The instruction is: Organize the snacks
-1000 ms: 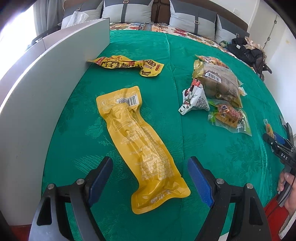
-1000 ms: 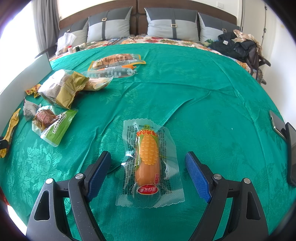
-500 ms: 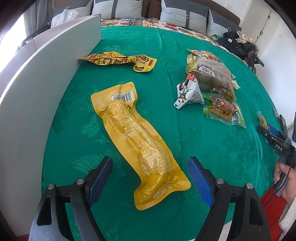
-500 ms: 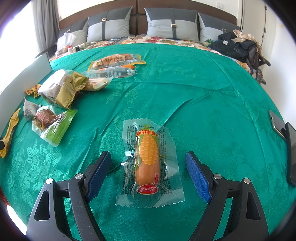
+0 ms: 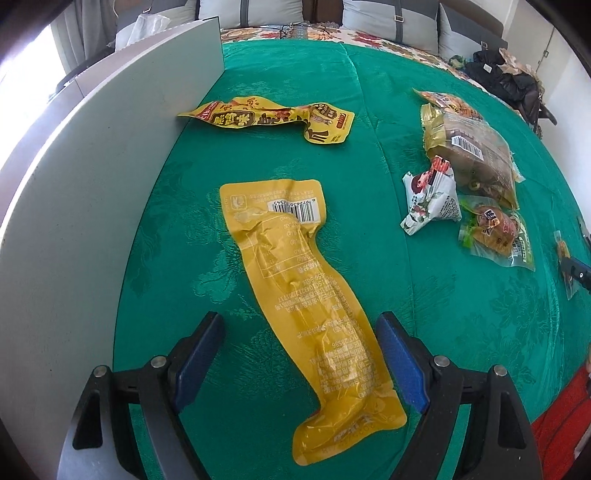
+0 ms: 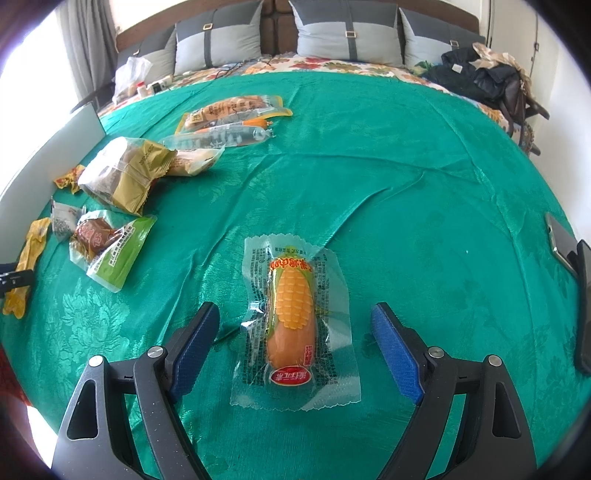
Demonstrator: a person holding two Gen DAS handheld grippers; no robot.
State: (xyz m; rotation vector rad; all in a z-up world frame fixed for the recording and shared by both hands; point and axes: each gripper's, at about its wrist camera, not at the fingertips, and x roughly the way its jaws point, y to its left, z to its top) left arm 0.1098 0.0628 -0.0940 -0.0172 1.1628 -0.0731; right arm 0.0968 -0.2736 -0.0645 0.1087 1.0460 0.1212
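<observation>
Setting: a bed covered by a green patterned bedspread (image 6: pixel 406 177), grey pillows (image 6: pixel 347 35) along the headboard, a white board (image 5: pixel 74 206) standing on edge along the left side.

Item 1: corn-print sausage packet (image 6: pixel 293 325), clear wrapper, lying flat between the blue pads of your right gripper (image 6: pixel 295 343). Its fingers stand spread wide on either side, apart from the wrapper and gripping nothing.

Item 2: long yellow pouch (image 5: pixel 303 317), barcode end away from you, lying flat and slightly aslant. Your left gripper (image 5: pixel 299 354) straddles its lower half with fingers released; neither pad presses on it.

Item 3: crumpled yellow wrapper (image 5: pixel 269 120), near the foot of the board, beyond the pouch.

Item 4: a cluster to the right of the pouch: small white-and-red packet (image 5: pixel 430 201), gold-and-clear bag of brown pieces (image 5: pixel 476 155), green-edged packet with a brown snack (image 5: pixel 495 230). The first two touch or overlap; the fisheye edge makes this hard to tell.

Item 5: farther up the bed, orange packet (image 6: pixel 232 107) and clear tube-shaped packet (image 6: pixel 221 138), side by side.

Item 6: dark clothing heap (image 6: pixel 484 74), far right corner.
</observation>
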